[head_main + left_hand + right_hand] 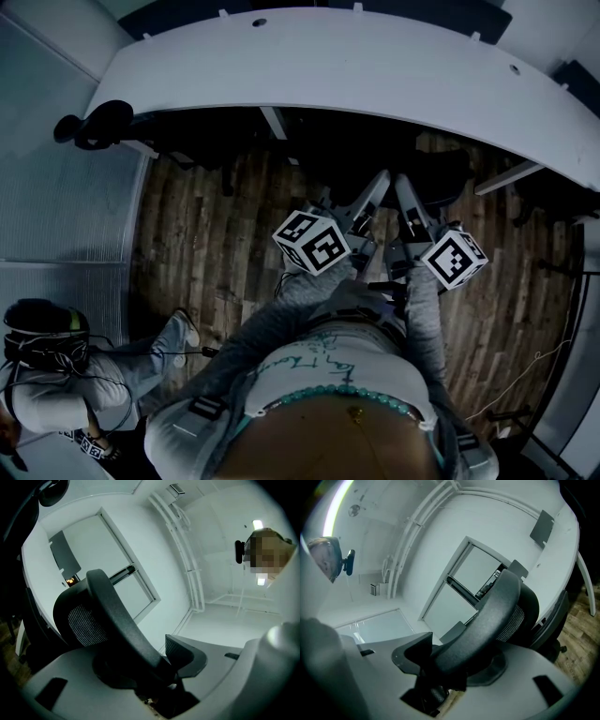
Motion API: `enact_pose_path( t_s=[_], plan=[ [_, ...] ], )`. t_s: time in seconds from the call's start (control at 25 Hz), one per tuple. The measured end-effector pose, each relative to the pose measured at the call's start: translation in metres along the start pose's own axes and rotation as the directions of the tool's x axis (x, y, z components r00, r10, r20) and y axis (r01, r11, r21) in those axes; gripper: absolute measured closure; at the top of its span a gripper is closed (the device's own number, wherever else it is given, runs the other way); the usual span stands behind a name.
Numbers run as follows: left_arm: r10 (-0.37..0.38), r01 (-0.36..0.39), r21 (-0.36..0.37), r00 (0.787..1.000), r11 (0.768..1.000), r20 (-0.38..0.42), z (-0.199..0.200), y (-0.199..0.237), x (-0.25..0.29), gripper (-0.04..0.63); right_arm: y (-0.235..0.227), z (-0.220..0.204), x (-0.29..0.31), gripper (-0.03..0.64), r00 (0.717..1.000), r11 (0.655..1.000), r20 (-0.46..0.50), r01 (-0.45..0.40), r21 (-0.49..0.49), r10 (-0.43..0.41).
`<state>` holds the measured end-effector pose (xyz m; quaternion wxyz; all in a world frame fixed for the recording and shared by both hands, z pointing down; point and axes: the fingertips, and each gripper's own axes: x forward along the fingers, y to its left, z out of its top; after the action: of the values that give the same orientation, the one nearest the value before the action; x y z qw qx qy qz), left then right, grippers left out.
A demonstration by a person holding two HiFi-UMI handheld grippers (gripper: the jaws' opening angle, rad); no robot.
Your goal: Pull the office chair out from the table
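Note:
The black office chair (427, 173) stands with its seat tucked under the curved white table (328, 66). In the head view both grippers reach forward side by side to the chair's back, the left gripper (378, 186) beside the right gripper (405, 190). The left gripper view shows the chair's curved black back bar (117, 620) passing between the grey jaws of my left gripper (157, 670), which is shut on it. My right gripper (440, 667) is shut on the same bar (487, 620), with the mesh back (520, 616) just beyond.
Another dark chair (94, 122) stands at the table's left end. A person (56, 366) crouches on the floor at the lower left. Wooden floor (216, 244) lies between the table and me. A thin cable (525, 375) trails on the floor at the right.

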<state>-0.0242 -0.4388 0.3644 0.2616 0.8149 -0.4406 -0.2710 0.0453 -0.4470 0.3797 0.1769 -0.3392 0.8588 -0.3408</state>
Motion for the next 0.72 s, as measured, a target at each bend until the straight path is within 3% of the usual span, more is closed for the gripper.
enact_pose_path(
  t_s=[0.72],
  plan=[
    [-0.006, 0.006, 0.003, 1.0, 1.0, -0.002, -0.003, -0.009, -0.022, 0.387, 0.014, -0.013, -0.015, 0.393, 1.0, 1.0, 0.0, 0.008, -0.008, -0.008]
  ],
)
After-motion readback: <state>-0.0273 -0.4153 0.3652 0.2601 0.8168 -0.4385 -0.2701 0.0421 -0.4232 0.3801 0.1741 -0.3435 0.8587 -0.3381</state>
